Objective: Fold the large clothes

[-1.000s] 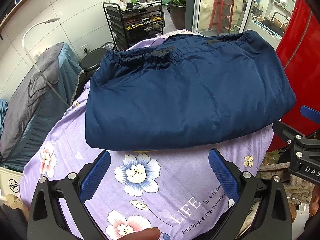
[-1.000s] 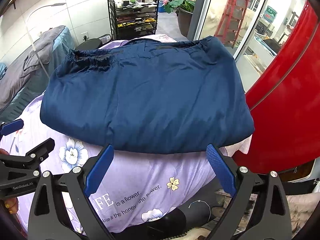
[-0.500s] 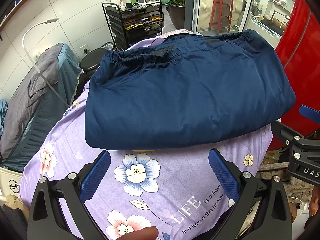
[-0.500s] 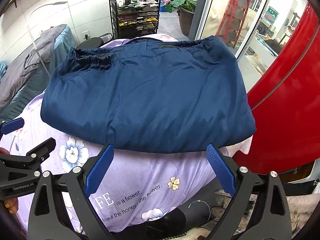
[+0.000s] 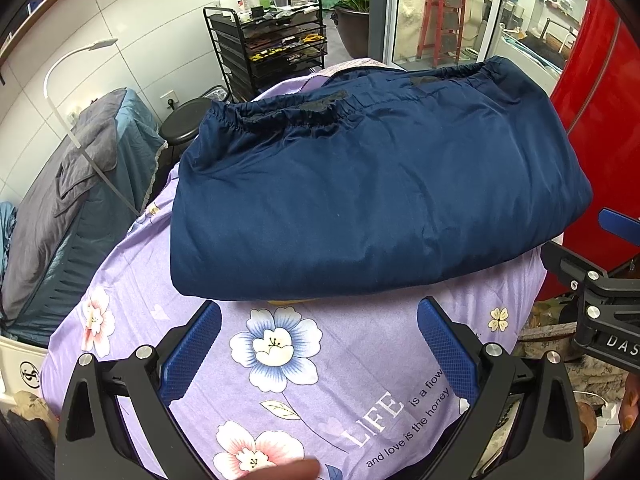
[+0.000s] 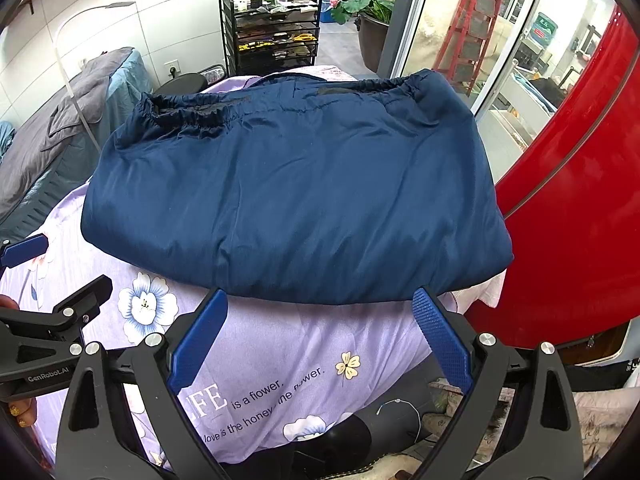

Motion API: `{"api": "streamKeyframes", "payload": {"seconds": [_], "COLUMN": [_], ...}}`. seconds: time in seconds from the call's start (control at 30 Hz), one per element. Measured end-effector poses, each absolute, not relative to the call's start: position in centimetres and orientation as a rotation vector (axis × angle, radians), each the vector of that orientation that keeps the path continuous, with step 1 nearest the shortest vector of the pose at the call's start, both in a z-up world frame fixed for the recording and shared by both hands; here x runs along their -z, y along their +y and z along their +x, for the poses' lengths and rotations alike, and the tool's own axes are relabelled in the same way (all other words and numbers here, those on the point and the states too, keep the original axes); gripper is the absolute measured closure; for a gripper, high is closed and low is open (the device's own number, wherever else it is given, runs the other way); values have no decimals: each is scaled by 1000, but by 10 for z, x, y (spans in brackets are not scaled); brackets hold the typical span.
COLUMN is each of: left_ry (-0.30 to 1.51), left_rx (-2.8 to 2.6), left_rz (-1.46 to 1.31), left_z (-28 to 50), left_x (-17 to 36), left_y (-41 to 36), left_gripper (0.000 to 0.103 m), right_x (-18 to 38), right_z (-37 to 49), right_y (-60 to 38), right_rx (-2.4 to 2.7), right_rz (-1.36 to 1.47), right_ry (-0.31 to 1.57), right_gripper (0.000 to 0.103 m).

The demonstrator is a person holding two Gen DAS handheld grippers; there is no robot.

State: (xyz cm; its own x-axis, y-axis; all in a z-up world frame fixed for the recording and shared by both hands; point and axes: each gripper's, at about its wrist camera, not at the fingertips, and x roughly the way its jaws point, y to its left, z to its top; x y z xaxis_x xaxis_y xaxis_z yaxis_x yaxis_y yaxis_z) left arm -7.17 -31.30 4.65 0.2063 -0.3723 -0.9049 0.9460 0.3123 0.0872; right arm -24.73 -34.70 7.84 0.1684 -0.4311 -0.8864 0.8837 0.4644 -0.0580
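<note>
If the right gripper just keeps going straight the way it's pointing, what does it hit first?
Most likely the near folded edge of the navy garment, which lies right ahead of the open right gripper on the purple floral sheet. Nothing sits between them, though the gripper's height above the sheet is unclear.

Navy garment point(image 5: 372, 204), folded, flat

One folded navy garment point(image 5: 360, 200), one floral purple sheet point(image 5: 340, 360), two grippers, left gripper point(image 5: 319, 322), right gripper point(image 6: 320, 312), one black drawer cart point(image 6: 276, 36), one red ladder point(image 6: 472, 28)
</note>
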Motion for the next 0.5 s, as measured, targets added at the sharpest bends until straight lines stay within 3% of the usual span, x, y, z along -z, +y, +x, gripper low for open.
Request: {"api": "streamKeyframes", "payload": {"seconds": [0.2,0.5], "left_ry": [863,908], "left_rx": [1083,1064], "left_rz": [694,732], "left_z": [-71,-69], "left_x": [-53,-48], "left_y": [-304,-310], "left_gripper": [7,7], "right_x": [-77,-76], "right_z": [-246,-244], "right_y": [-348,-349], "right_rx": [999,1000], "right_rz": [540,536], "right_ry": [1013,1015], "right_gripper": [11,11]}}
